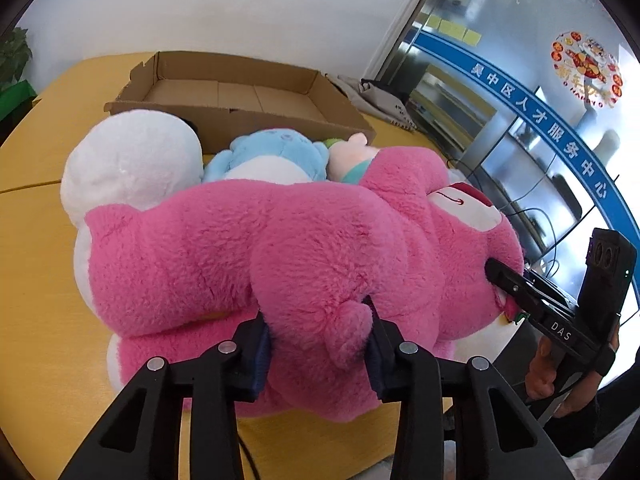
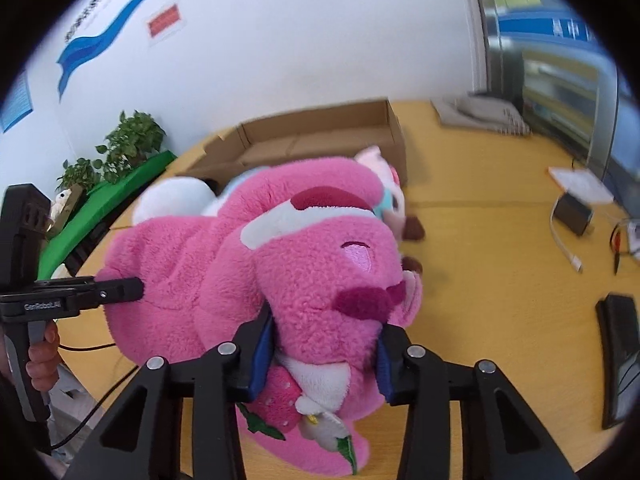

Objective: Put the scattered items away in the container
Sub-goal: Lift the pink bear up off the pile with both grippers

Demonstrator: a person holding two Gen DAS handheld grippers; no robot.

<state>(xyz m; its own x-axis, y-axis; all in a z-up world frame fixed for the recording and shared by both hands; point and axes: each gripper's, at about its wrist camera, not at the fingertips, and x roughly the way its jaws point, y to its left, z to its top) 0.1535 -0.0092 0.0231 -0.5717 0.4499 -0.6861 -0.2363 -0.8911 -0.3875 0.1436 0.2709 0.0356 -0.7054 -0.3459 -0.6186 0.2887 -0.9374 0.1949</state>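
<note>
"DAS" is read on the right gripper [image 1: 505,280] body in the left wrist view, and "GenRobot.AI" on the left gripper [image 2: 134,289] body in the right wrist view. White Chinese characters are carried on a blue band [image 1: 536,120] across the glass at 2 o'clock, and a round red sticker [image 1: 586,68] is seen above it; its small print cannot be read.

The left gripper [image 1: 318,340] is clamped partway closed on the tail end of the pink bear [image 1: 280,248], plush being squeezed between its blue pads [image 1: 262,354]. The right gripper [image 2: 326,354] is likewise clenched on the bear's [image 2: 304,264] head, just under the snout. The bear is thus held at both ends, low over the yellow surface [image 1: 36,208].

Behind the bear, toward 12 o'clock, a white plush [image 1: 132,156], a blue plush [image 1: 272,156] and a pale pink plush [image 1: 352,152] are packed close together on the surface, just before the cardboard box [image 1: 240,92]. Nothing can be seen on the visible part of the box's floor.
</note>
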